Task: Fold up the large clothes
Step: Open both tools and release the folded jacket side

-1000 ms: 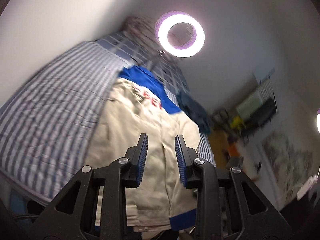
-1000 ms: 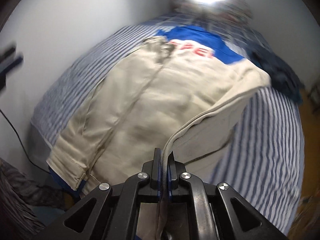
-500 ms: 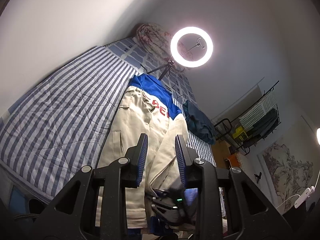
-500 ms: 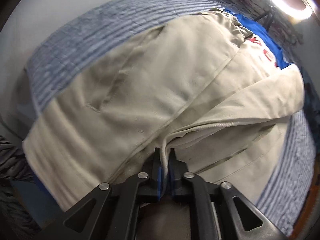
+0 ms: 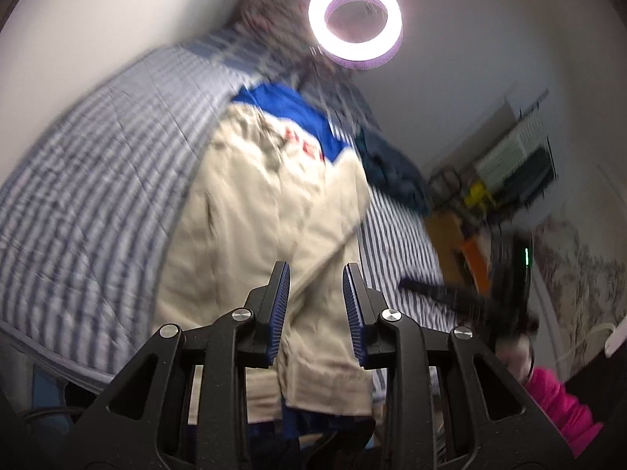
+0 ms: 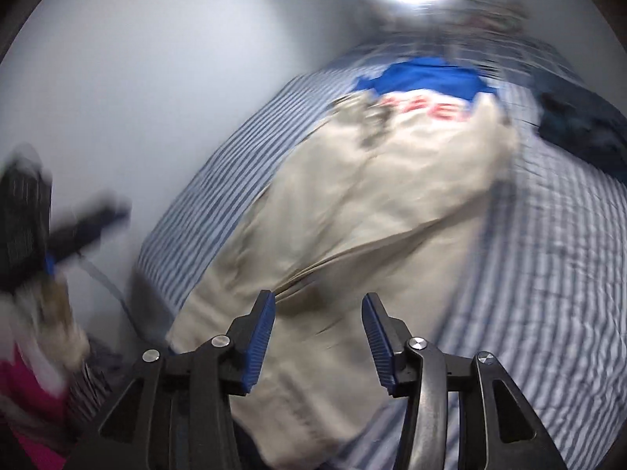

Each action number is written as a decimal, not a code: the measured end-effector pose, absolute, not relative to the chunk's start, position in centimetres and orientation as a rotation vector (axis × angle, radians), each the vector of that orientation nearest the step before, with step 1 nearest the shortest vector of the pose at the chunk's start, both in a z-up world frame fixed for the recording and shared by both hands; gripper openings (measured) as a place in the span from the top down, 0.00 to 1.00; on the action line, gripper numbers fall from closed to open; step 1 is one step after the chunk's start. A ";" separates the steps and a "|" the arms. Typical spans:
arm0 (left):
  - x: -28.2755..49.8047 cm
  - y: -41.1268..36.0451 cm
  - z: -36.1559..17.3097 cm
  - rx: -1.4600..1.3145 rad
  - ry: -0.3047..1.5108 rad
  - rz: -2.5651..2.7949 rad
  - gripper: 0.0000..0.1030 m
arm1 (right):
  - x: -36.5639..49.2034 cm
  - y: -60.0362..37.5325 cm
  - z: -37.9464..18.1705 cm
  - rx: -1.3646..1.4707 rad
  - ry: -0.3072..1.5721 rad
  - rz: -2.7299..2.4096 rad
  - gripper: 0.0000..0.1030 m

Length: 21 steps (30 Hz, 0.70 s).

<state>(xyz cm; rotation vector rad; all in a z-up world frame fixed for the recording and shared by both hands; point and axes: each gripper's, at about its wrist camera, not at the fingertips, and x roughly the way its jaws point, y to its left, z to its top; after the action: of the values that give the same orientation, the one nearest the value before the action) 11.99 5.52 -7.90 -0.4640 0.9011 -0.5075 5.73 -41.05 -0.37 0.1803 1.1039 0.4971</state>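
A bed (image 5: pixel 78 203) with a blue-and-white striped cover filled most of both views, running from the lower left toward the ring light (image 5: pixel 354 21) at the top of the frame. On it lay the jacket (image 5: pixel 266 211), cream with a blue yoke and red letters, its long axis running from the bottom centre of each frame up toward that light, hem nearest the cameras and blue part farthest. 1 side looked already folded in, with a diagonal ridge of cloth crossing the right wrist view just above the tool. A dark blue garment (image 6: pixel 580 125) sat bunched on the cover at the upper right.

The right gripper (image 6: pixel 317 337) hung over the near part of the jacket, its jaws opening with no cloth between them. The left gripper (image 5: pixel 315 307) stood part open and empty, with the hem showing through the gap. Both views were blurred.

Both tools sat at the hem end, so the jacket lay ahead of and below each. Neither looked clearly nearer, though the right 1 hung closer to the folded ridge.
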 end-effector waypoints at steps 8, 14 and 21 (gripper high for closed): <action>12.6 2.9 -8.2 -0.423 0.909 -0.533 0.73 | 14.0 -50.2 -3.8 0.434 1.058 0.316 0.37; 14.1 2.4 -9.1 -0.452 0.948 -0.537 0.73 | 19.8 -54.1 -7.5 0.575 1.017 0.221 0.35; 15.4 1.5 -9.6 -0.472 0.976 -0.540 0.73 | 26.0 -55.4 -11.1 0.639 0.983 0.223 0.31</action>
<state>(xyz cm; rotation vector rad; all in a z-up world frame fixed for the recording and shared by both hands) 15.38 1.52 -9.59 -0.4725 0.9761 -0.5401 25.95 -55.39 -11.05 0.6389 0.9831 0.2231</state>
